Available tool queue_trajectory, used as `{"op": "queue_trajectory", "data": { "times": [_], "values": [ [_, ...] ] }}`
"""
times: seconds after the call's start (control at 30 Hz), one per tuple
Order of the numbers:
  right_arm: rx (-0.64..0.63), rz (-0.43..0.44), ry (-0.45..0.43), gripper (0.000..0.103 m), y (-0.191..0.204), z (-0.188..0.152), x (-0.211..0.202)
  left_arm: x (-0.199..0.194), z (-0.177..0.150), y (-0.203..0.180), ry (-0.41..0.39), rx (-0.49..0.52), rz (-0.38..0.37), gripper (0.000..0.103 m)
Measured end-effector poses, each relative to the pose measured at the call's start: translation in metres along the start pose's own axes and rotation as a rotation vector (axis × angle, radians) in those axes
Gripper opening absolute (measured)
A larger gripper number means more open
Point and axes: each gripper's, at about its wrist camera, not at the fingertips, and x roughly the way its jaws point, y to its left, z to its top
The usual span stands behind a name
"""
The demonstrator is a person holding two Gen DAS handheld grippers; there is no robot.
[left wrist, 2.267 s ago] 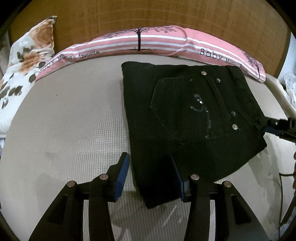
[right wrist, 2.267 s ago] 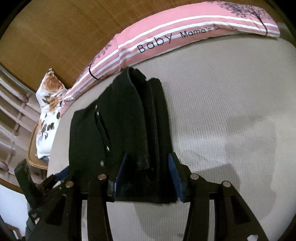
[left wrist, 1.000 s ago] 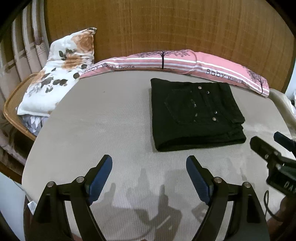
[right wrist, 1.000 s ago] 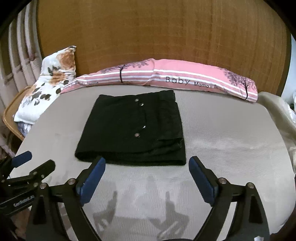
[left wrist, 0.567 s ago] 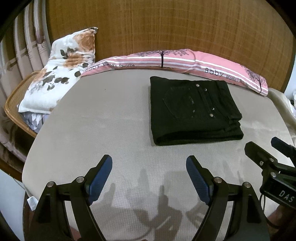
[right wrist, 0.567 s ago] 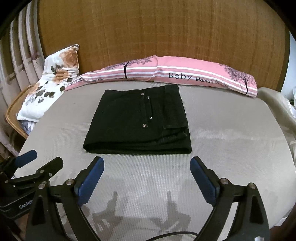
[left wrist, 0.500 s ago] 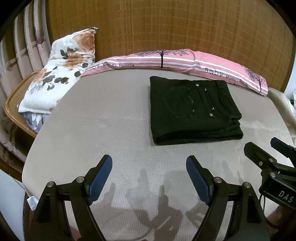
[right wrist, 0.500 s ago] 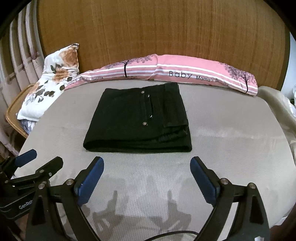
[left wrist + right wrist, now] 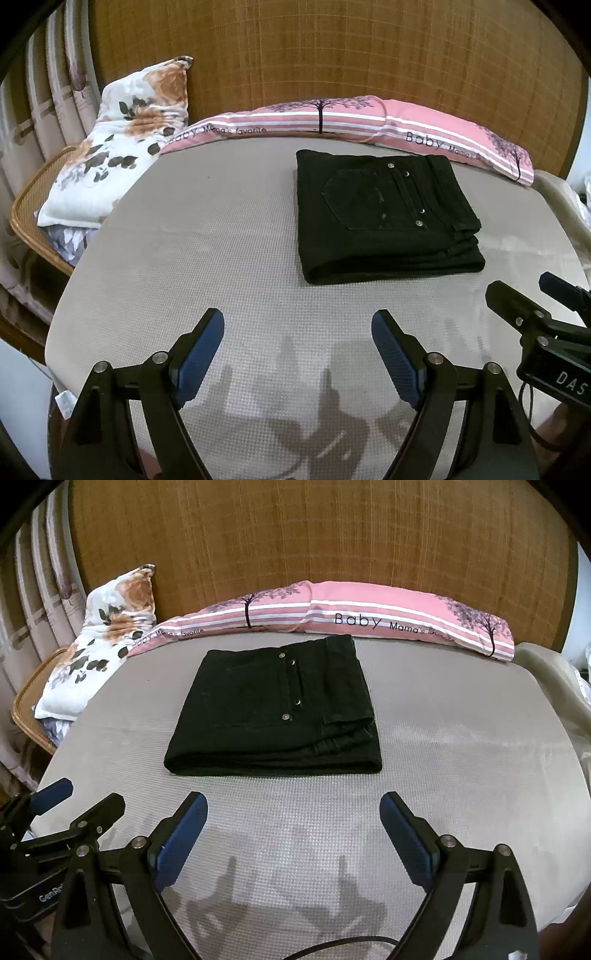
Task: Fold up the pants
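Note:
The black pants (image 9: 384,218) lie folded into a compact rectangle on the grey mattress (image 9: 207,251), back pocket and rivets facing up; they also show in the right wrist view (image 9: 273,712). My left gripper (image 9: 297,328) is open and empty, held back from the pants near the front edge. My right gripper (image 9: 293,808) is open and empty, also short of the pants. The right gripper shows at the right edge of the left wrist view (image 9: 535,317); the left gripper shows at the lower left of the right wrist view (image 9: 62,812).
A long pink striped pillow (image 9: 369,122) lies along the back against a woven headboard (image 9: 295,535). A floral pillow (image 9: 114,151) and a rattan basket (image 9: 33,195) sit at the left. A cream cushion (image 9: 546,675) is at the right.
Both grippers let go of the pants, opened wide and pulled back toward the front edge. Over the last half second almost nothing moved.

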Motion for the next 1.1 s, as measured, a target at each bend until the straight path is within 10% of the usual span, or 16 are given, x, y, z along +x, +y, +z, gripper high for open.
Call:
{"op": "queue_trajectory", "data": {
  "times": [1.1],
  "values": [
    [0.007,0.007,0.025,0.093,-0.0026,-0.0056,0.0081,0.0054,-0.0019,-0.0013,0.004,0.016,0.002,0.082]
  ]
}}
